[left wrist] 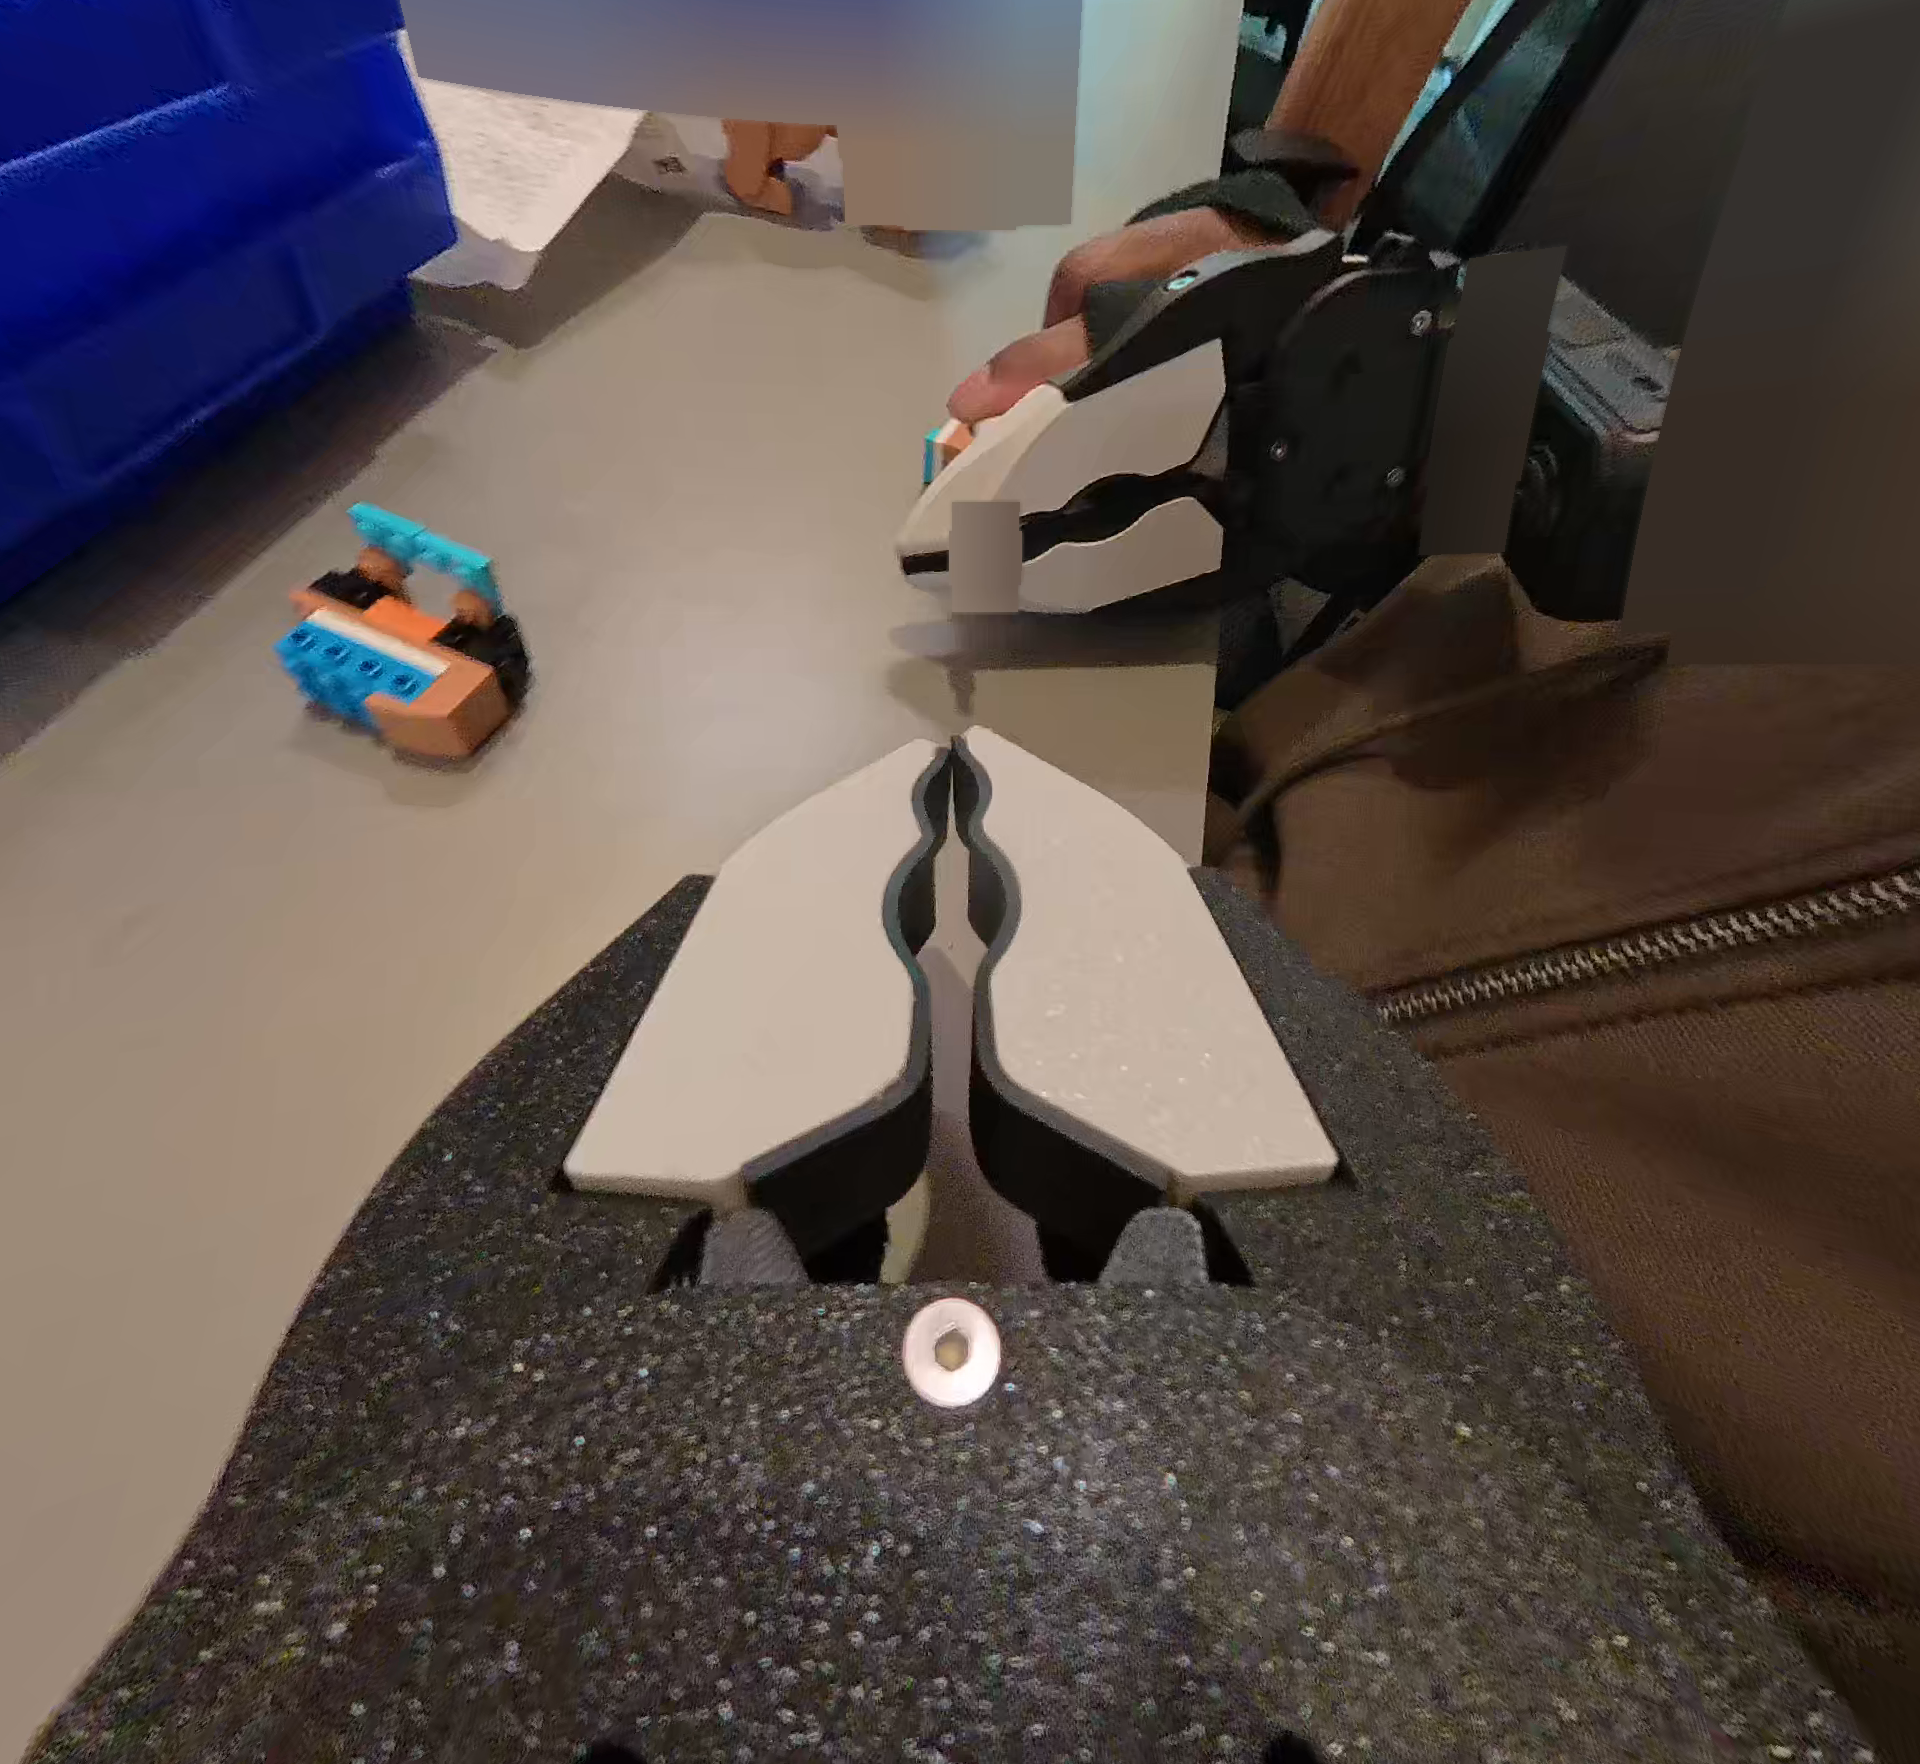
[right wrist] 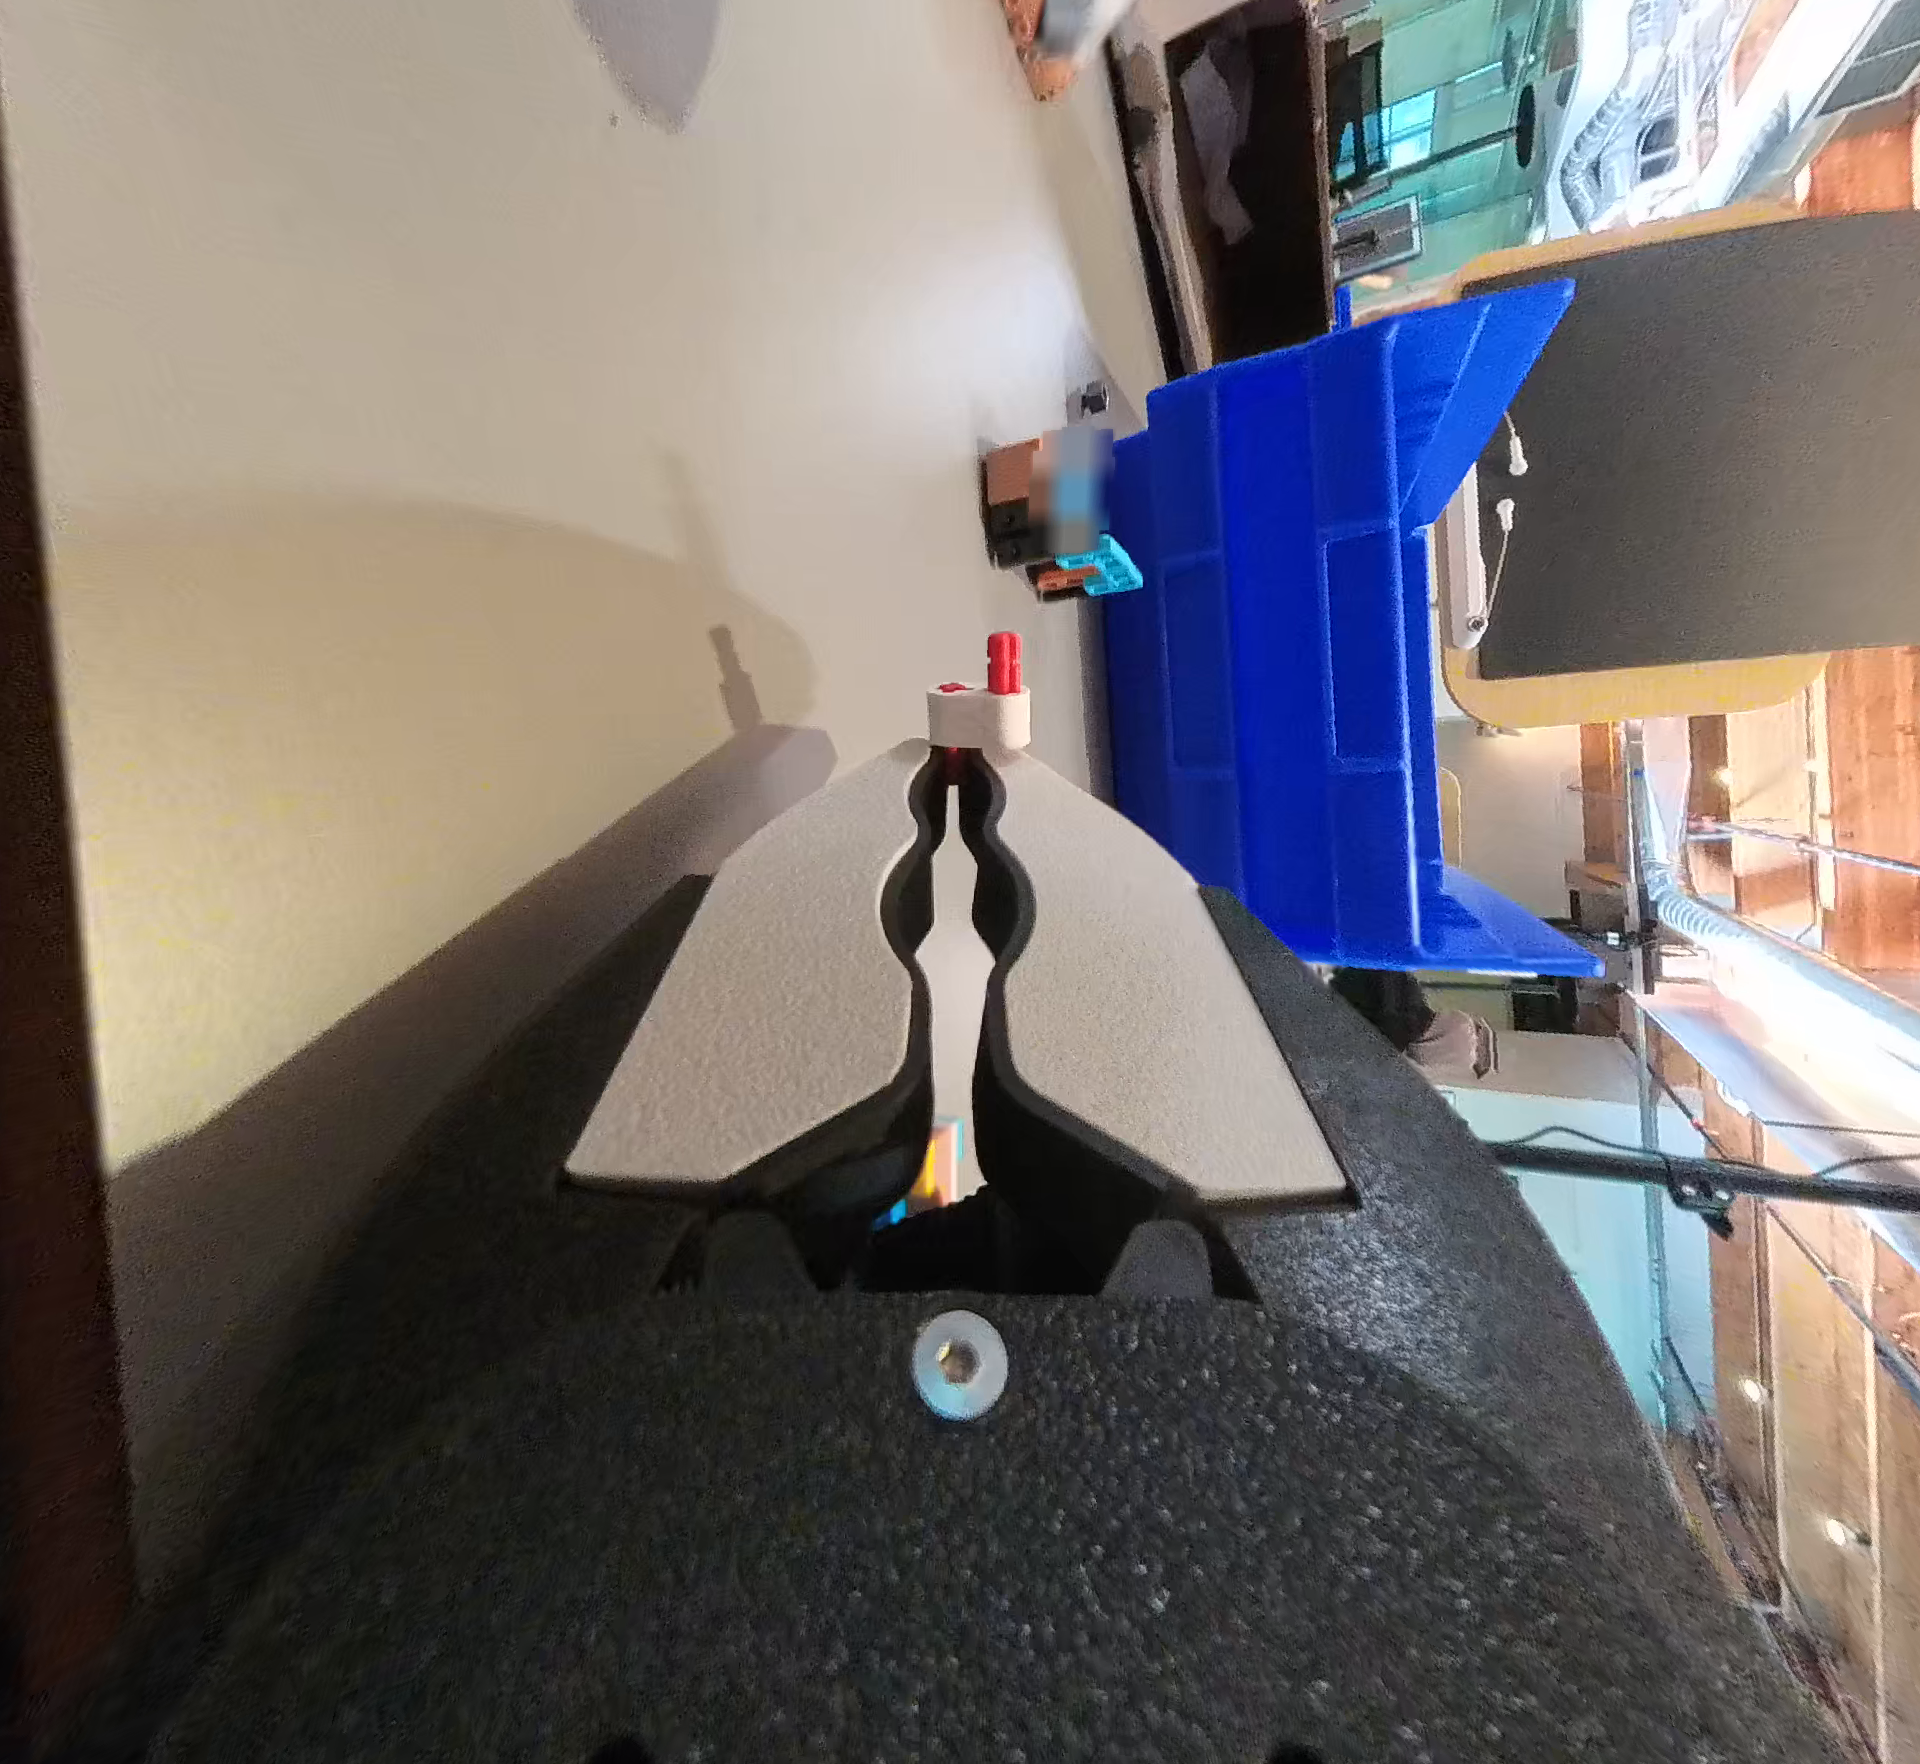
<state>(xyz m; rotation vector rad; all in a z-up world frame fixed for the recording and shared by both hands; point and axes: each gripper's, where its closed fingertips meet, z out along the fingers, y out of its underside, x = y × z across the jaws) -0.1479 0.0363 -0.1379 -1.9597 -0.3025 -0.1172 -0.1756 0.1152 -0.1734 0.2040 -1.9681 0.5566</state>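
Observation:
My left gripper (left wrist: 953,750) is shut just above the grey table (left wrist: 675,426), and I see nothing between its fingertips. An orange, blue and black brick model (left wrist: 405,644) lies on the table to its front left. My right gripper (right wrist: 953,760) is shut on a red pin (right wrist: 951,758) that carries a small white connector (right wrist: 977,715). A second red pin (right wrist: 1003,660) sticks out of that connector. The right wrist view is rolled sideways. In the left wrist view the right gripper (left wrist: 914,561) lies low over the table ahead, with its tips under a blurred patch.
A large blue bin (left wrist: 156,208) stands at the left and also shows in the right wrist view (right wrist: 1299,623), with the brick model (right wrist: 1049,519) beside it. A brown jacket (left wrist: 1610,1039) fills the right side. A hand (left wrist: 1049,343) holds the right gripper and presses on a small cyan and orange piece (left wrist: 948,452). Left tips to right tips: about 10 cm.

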